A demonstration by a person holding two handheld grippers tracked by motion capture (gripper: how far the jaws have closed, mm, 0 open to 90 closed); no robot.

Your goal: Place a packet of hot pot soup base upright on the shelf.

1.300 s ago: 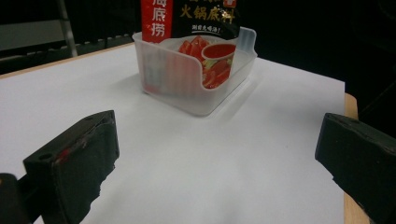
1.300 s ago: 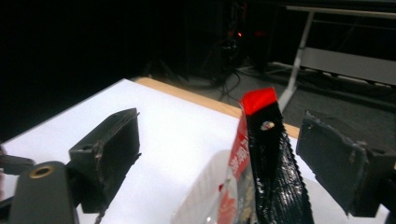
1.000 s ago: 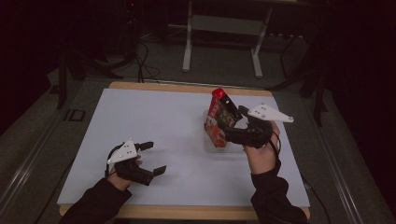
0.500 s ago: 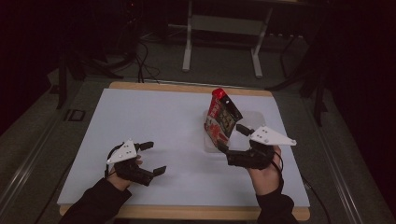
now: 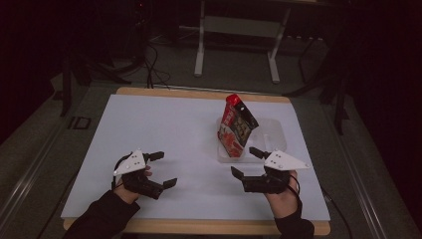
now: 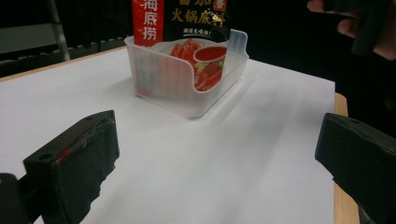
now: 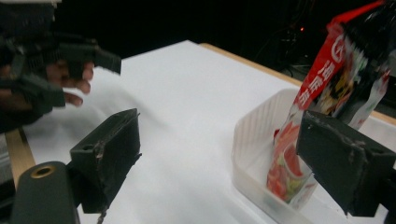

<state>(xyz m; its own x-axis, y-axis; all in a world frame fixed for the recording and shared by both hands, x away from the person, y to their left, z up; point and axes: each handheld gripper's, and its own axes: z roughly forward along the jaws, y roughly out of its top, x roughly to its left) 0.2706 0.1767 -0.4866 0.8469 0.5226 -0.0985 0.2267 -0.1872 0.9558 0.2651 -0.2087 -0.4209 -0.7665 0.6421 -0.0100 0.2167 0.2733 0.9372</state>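
Your red sauce pouch [image 5: 236, 126] stands tilted in the clear plastic bin [image 5: 271, 130] near the table's [image 5: 149, 124] right edge — left gripper [image 5: 163, 169] and right gripper [image 5: 246, 162] both gape wide, empty, toward the near edge.

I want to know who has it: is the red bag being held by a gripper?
No, the red bag stands by itself in the clear bin, both grippers open and away.

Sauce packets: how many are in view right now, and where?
1. The sauce packet stands tilted in the clear plastic bin on the table's right half, beyond the right tongs. The packet hides part of the bin's inside.
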